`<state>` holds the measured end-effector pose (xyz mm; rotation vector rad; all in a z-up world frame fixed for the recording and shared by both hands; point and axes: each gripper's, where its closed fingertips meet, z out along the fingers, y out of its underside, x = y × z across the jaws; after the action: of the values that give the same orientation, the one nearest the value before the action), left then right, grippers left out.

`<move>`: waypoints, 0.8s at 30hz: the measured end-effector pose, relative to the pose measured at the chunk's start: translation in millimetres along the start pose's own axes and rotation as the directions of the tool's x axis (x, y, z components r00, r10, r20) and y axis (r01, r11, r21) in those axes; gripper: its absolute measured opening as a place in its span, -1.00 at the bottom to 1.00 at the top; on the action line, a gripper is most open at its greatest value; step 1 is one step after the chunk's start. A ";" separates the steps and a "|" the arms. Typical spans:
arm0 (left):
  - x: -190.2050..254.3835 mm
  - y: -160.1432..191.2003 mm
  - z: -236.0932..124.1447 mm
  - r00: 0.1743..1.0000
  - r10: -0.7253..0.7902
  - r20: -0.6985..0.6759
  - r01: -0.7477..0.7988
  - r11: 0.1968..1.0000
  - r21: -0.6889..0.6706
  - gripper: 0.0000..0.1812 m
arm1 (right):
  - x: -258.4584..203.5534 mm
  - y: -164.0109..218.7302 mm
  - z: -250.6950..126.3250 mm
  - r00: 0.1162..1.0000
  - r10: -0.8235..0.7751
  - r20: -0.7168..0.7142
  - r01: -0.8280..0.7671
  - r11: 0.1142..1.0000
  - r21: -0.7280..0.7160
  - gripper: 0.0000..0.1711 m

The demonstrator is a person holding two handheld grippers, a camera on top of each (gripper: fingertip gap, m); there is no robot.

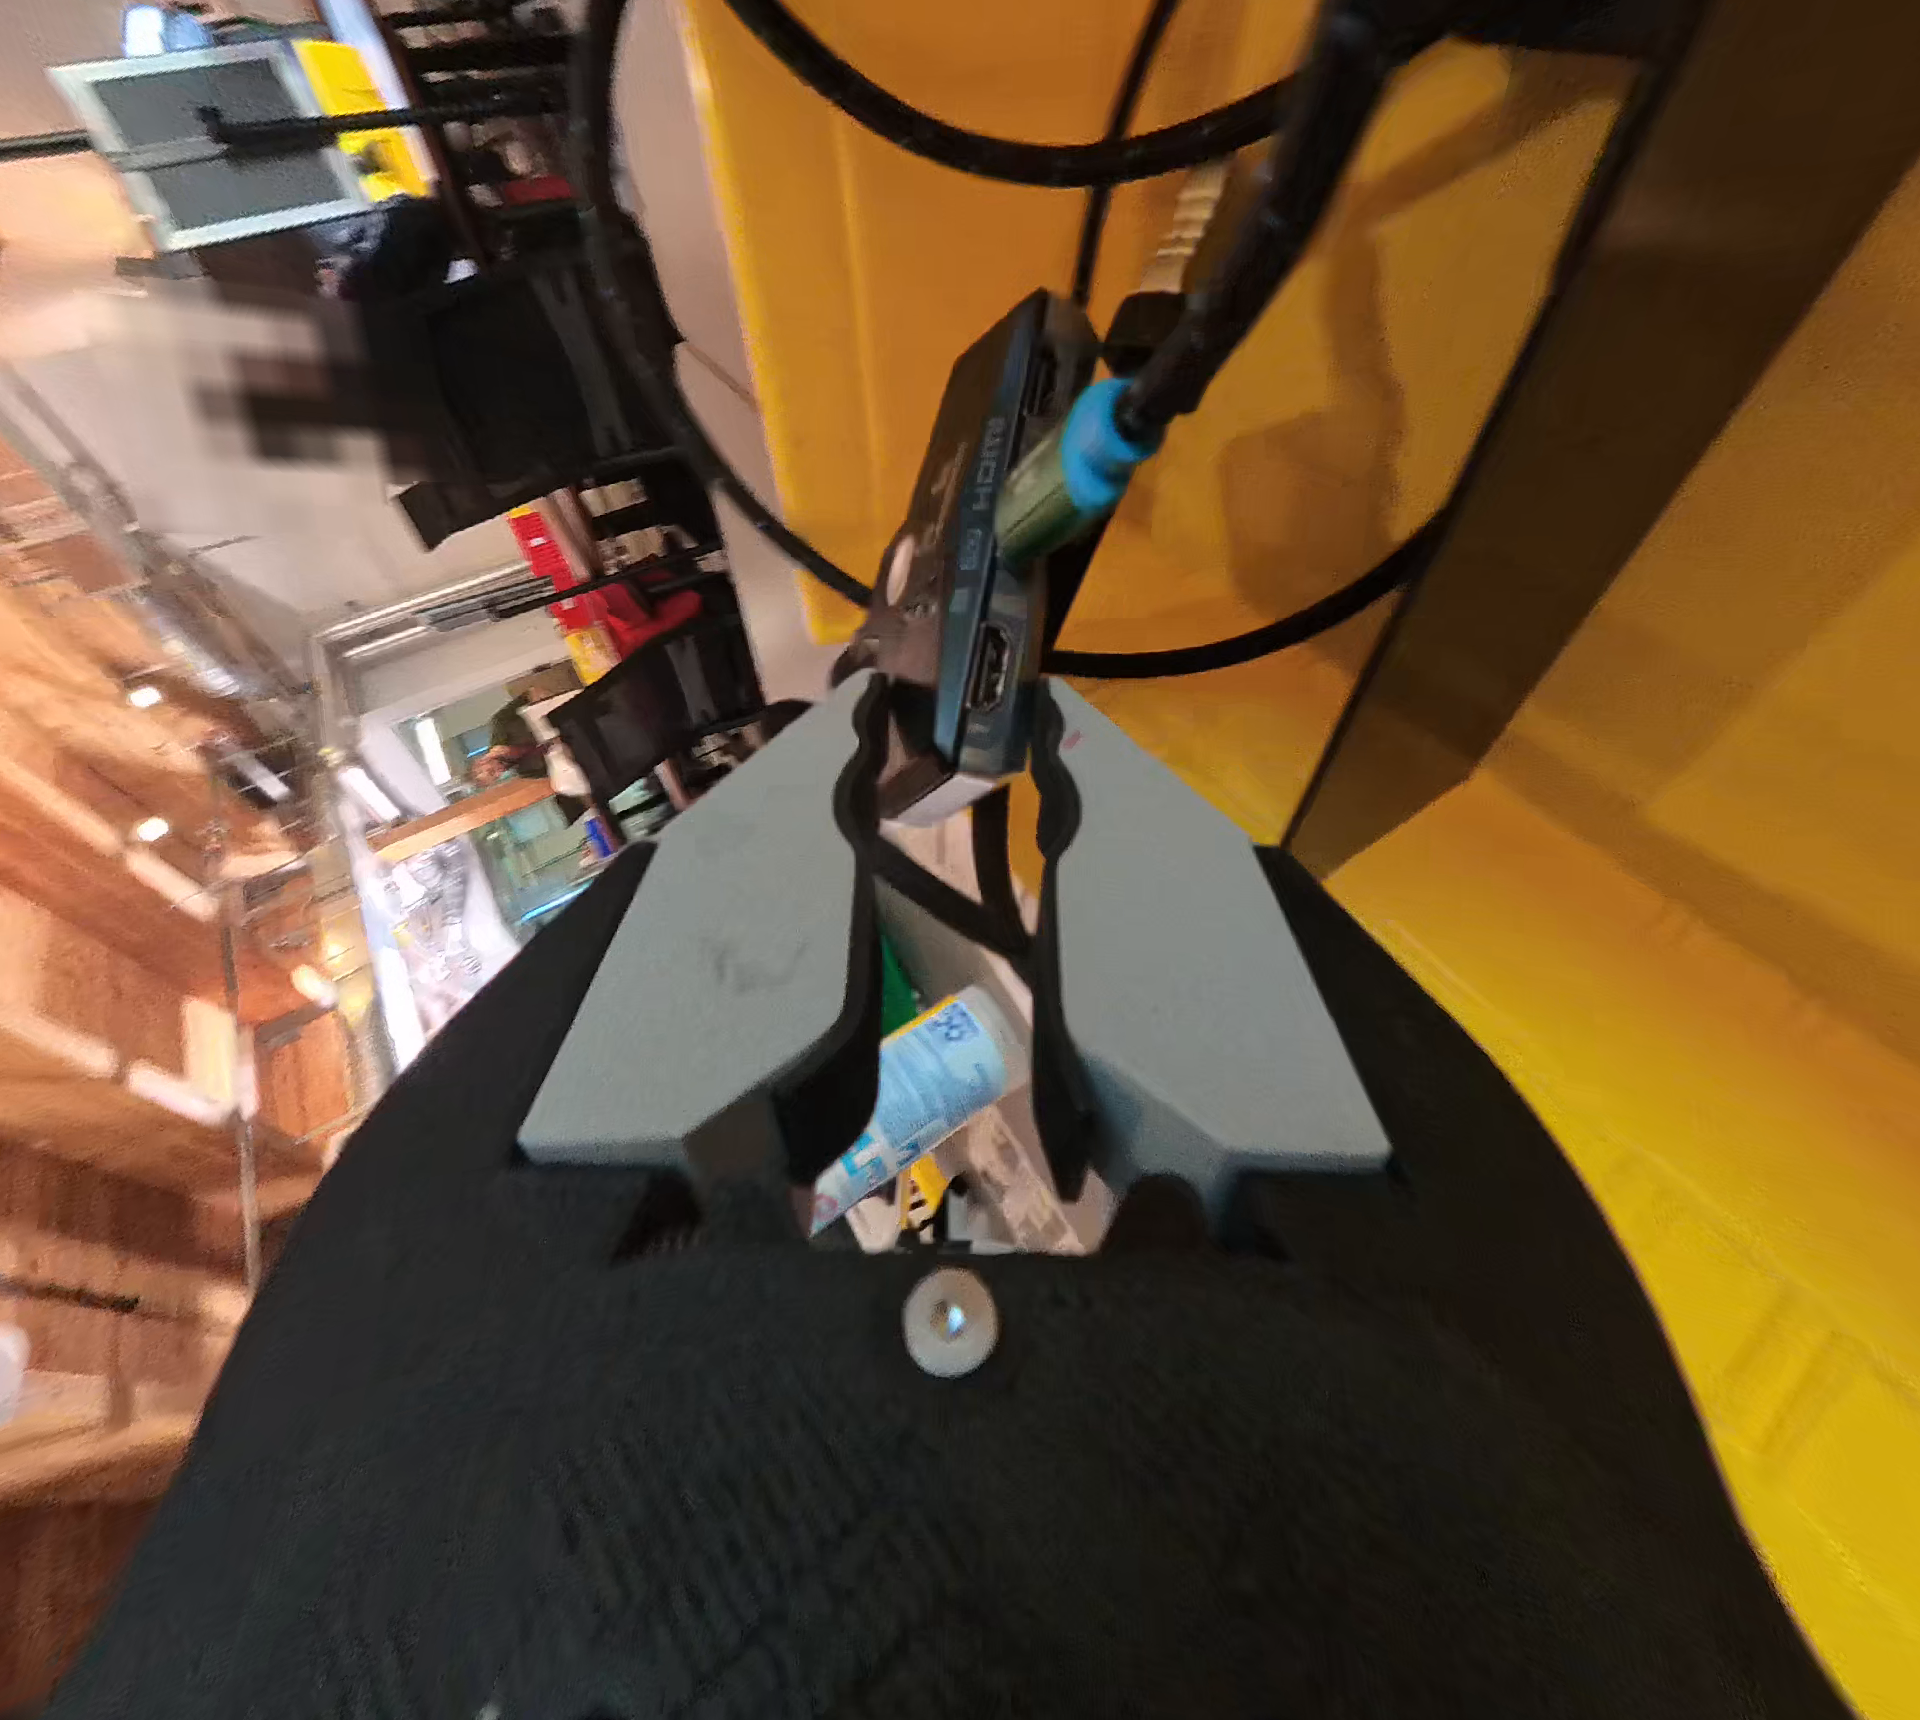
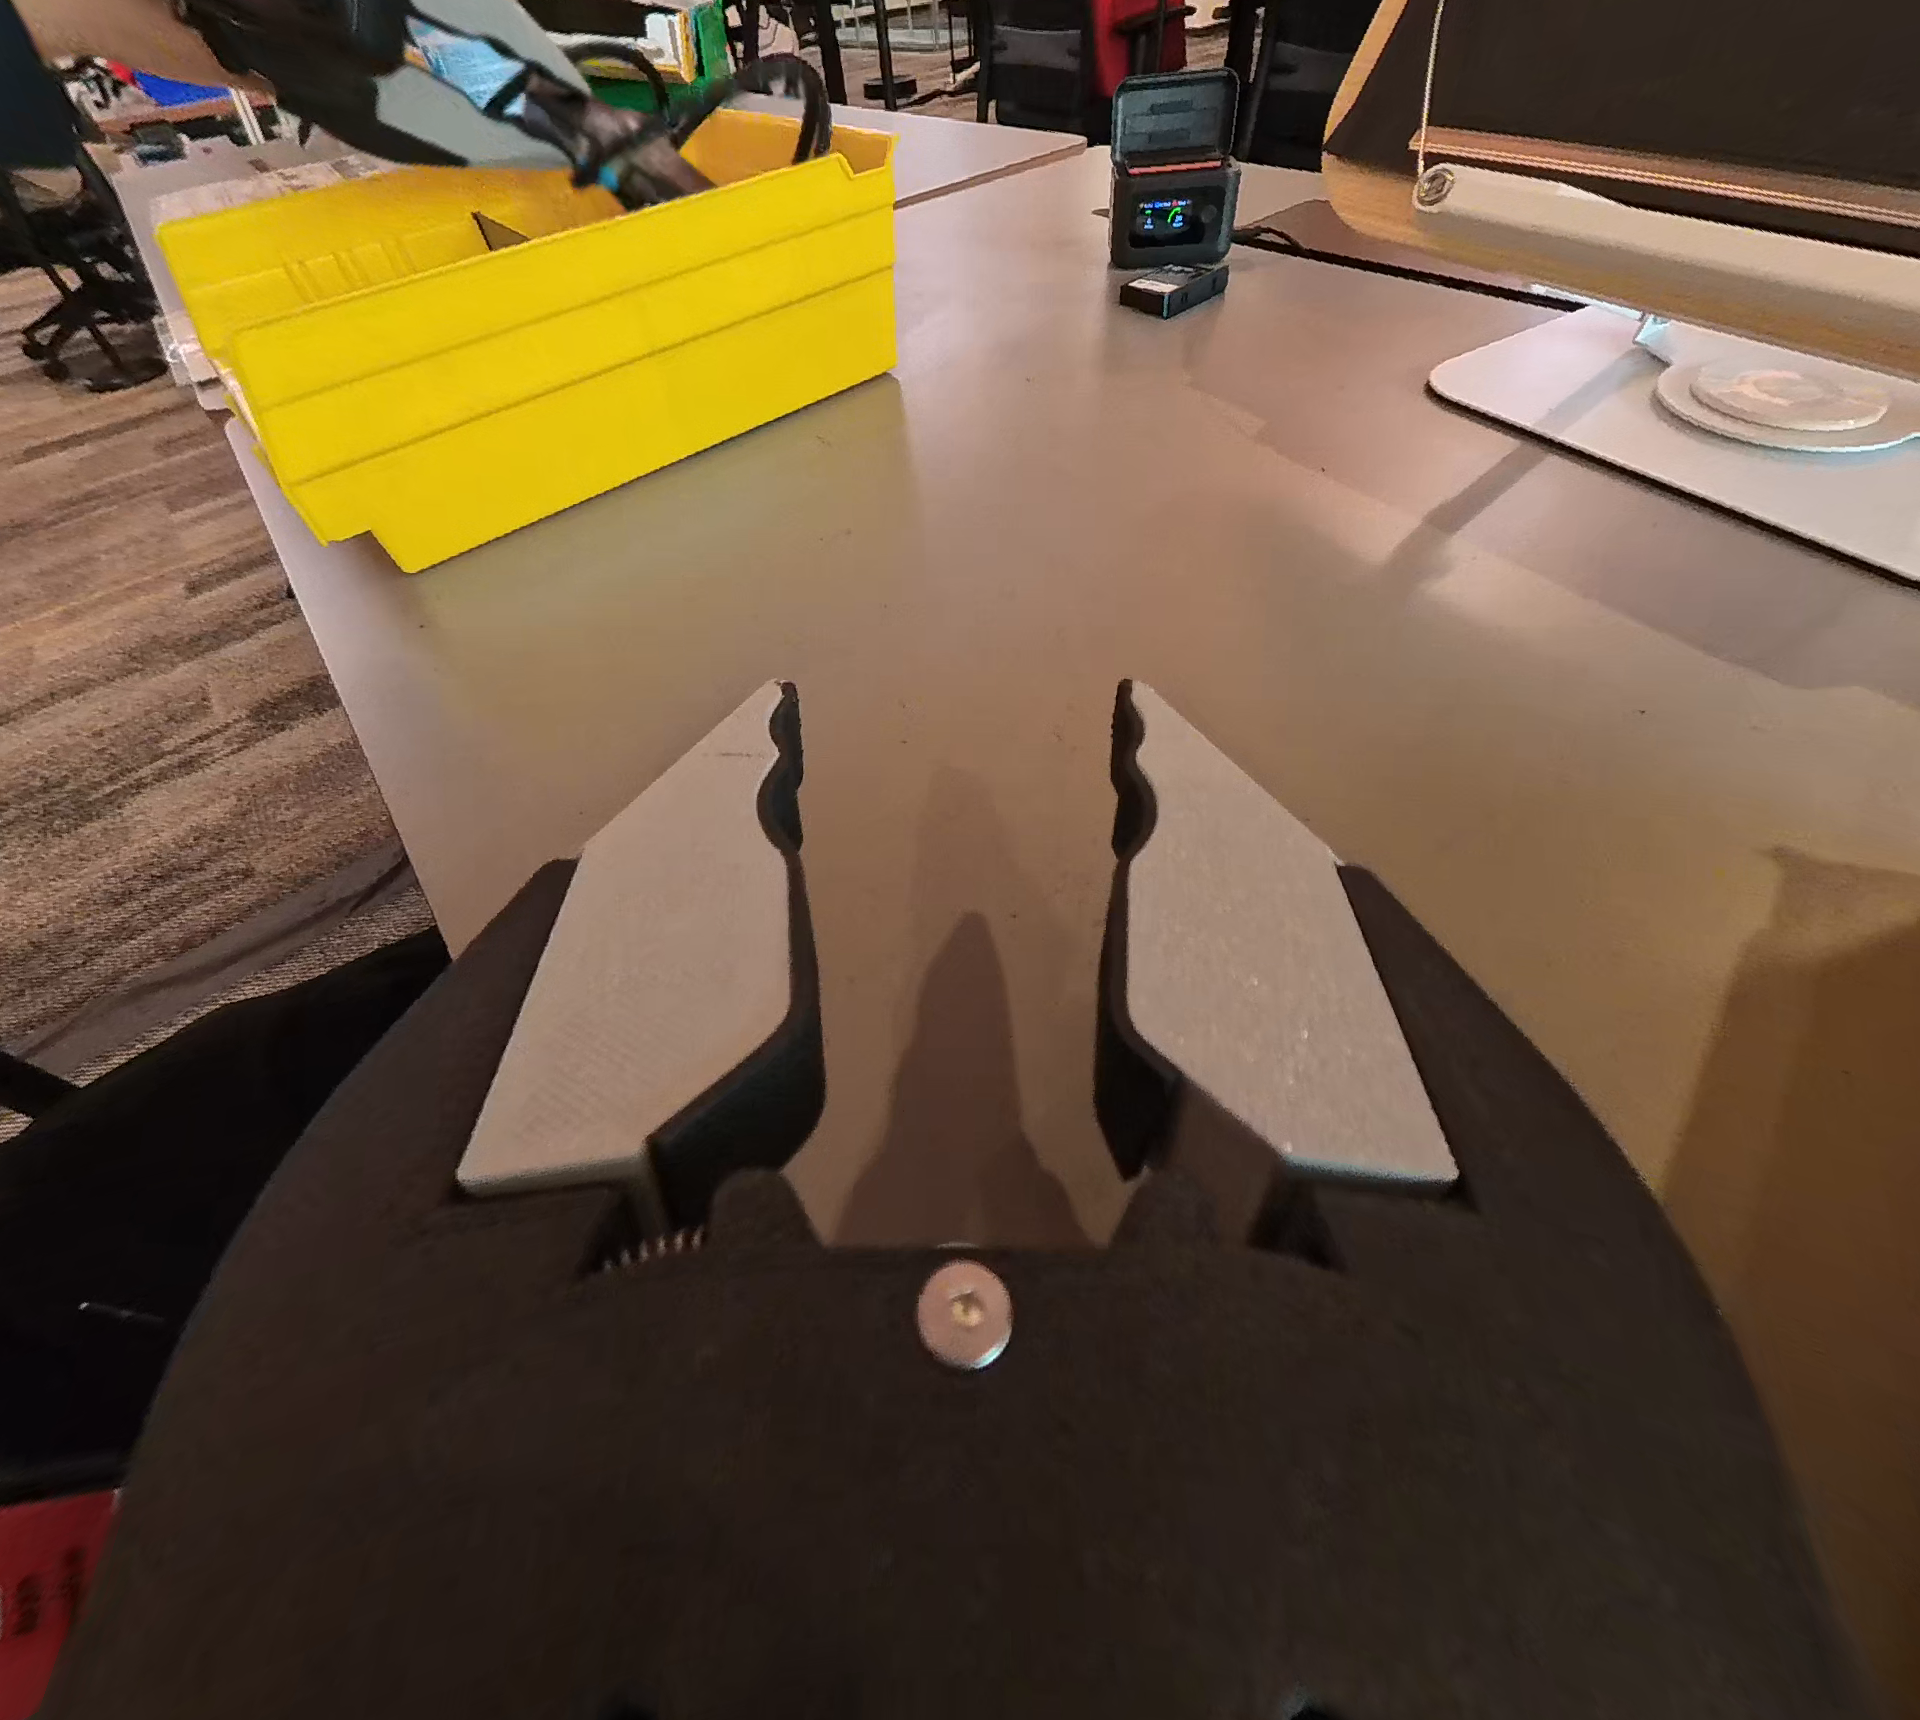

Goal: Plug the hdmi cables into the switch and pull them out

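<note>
My left gripper (image 1: 951,714) is shut on the end of a black HDMI switch (image 1: 971,569) and holds it inside the yellow bin (image 1: 935,60). A cable plug with a blue collar (image 1: 1070,470) sits in the switch's side port. An empty port (image 1: 992,673) faces me. Black HDMI cables (image 1: 831,70) loop above it in the bin. In the right wrist view the left gripper (image 2: 582,132) reaches down into the yellow bin (image 2: 561,351). My right gripper (image 2: 956,714) is open and empty, low over the grey table (image 2: 1039,527).
A black divider (image 1: 1558,423) stands in the bin on the right. On the table sit a small black case with a lit screen (image 2: 1174,184), a small black block (image 2: 1174,288) and a monitor on a white stand (image 2: 1683,382). Chairs and desks stand behind. There is about 45 cm between the tips of the two grippers.
</note>
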<state>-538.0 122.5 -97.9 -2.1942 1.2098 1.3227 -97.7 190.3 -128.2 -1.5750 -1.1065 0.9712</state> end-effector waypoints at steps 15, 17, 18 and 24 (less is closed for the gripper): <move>-153.1 34.7 -137.8 0.723 -0.426 0.544 0.377 0.903 0.206 -0.76 | 0.7 -2.1 -2.1 1.000 -0.003 -0.009 0.003 1.000 0.017 -0.34; -180.6 30.0 -176.1 0.659 -0.501 0.561 0.406 0.865 0.295 -0.77 | 0.5 -2.7 -2.7 1.000 -0.004 -0.008 0.004 1.000 0.023 -0.34; -189.2 22.8 -193.2 0.643 -0.542 0.541 0.420 0.840 0.344 -0.77 | 0.4 -2.8 -2.8 1.000 -0.003 -0.006 0.003 1.000 0.023 -0.34; -156.8 -78.7 -255.5 0.652 -0.723 0.229 0.489 0.632 0.601 -0.77 | -1.8 -1.5 -1.6 1.000 -0.020 -0.003 0.020 1.000 0.012 -0.33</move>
<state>-363.0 89.1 155.7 -1.5608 0.4280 0.9803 -97.0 188.4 -126.2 -1.5526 -1.1104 0.9606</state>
